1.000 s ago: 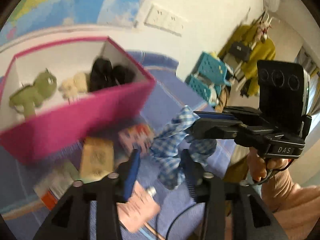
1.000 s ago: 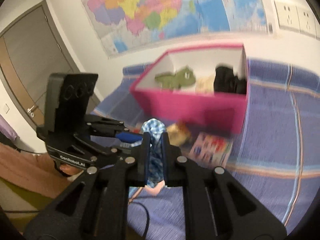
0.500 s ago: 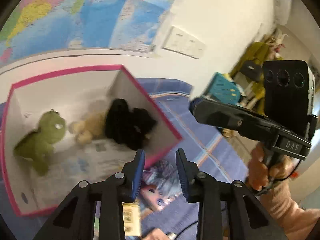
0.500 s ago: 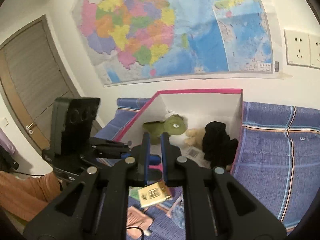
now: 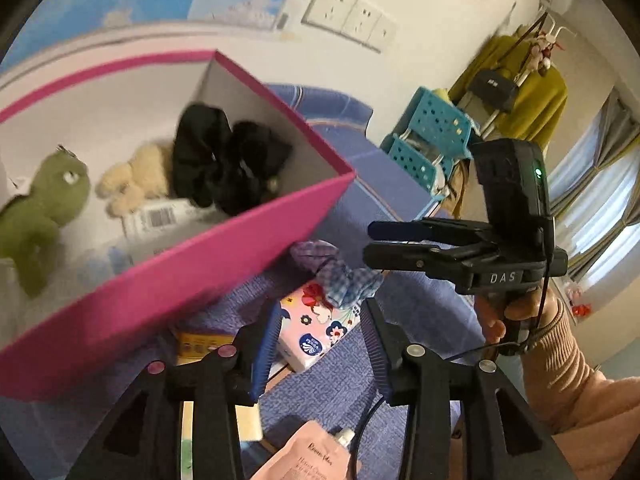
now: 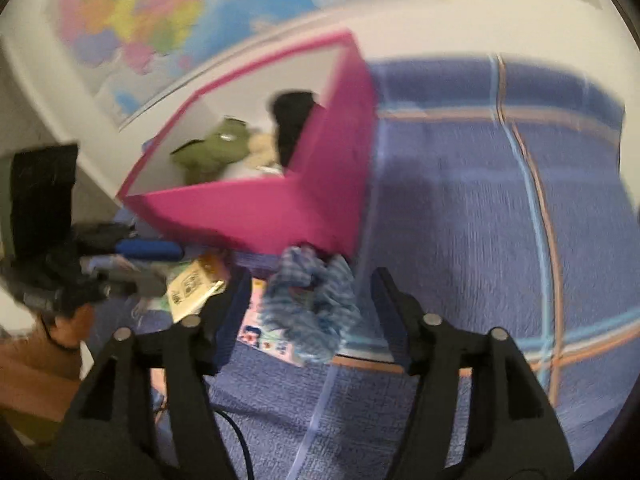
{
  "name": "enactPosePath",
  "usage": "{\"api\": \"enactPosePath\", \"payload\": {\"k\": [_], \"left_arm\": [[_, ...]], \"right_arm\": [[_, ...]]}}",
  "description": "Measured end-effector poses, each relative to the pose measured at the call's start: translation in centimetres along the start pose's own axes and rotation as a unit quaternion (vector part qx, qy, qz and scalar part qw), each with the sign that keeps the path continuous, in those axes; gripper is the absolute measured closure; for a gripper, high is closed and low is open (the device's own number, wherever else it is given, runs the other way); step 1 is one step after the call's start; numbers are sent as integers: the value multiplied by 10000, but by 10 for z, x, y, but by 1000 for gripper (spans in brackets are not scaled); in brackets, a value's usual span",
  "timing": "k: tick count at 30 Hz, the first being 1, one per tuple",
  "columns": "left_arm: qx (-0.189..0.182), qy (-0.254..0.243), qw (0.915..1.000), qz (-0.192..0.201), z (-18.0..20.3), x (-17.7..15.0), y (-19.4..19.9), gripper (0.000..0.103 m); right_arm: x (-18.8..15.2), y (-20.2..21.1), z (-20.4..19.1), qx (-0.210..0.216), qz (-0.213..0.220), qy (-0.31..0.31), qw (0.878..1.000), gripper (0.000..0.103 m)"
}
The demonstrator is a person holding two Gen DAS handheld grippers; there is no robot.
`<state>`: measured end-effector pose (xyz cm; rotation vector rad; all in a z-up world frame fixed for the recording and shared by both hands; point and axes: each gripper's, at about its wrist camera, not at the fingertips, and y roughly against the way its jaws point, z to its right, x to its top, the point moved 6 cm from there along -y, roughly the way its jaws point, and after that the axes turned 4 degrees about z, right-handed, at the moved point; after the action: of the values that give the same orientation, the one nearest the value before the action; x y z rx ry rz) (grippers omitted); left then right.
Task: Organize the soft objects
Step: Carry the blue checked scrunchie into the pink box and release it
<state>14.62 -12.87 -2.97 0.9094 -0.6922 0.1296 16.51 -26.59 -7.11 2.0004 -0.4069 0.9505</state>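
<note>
Plush green dinosaur (image 5: 38,216), cream toy (image 5: 134,184) and black scrunchie (image 5: 228,168) fill my pink cardboard box (image 5: 168,276), while both my tongs, left (image 5: 320,344) and right (image 6: 308,304), gape empty around the blue gingham scrunchie (image 6: 310,300) lying outside on the floral tissue pack (image 5: 316,332).

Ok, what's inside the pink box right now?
Inside the pink box: green plush, cream plush, black scrunchie, and a barcode label. The near wall hides the front floor.
</note>
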Motion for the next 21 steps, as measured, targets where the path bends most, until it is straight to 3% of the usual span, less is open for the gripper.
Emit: {"api": "enactPosePath", "payload": {"k": [3, 8, 9, 10, 11, 17, 21], "left_arm": [[0, 77, 9999, -143, 0, -3, -15, 61], [10, 121, 9996, -267, 2, -2, -33, 61], [11, 99, 9996, -279, 3, -2, -36, 61], [15, 78, 9995, -298, 4, -2, -39, 61], [14, 75, 9994, -325, 5, -1, -42, 61], [-260, 129, 9989, -366, 14, 1, -47, 61], [-464, 28, 9989, -48, 28, 11, -24, 61]], "right_arm": [[-10, -13, 15, 244, -106, -479, 9985, 37], [-28, -34, 18, 534, -393, -679, 9955, 40], [-31, -37, 16, 592, -424, -675, 9951, 49], [-33, -38, 15, 660, -409, -687, 9946, 74], [-35, -37, 13, 719, -375, -688, 9943, 81], [-31, -14, -1, 673, -36, -430, 9968, 86], [-22, 15, -21, 465, 251, 59, 9986, 87]]}}
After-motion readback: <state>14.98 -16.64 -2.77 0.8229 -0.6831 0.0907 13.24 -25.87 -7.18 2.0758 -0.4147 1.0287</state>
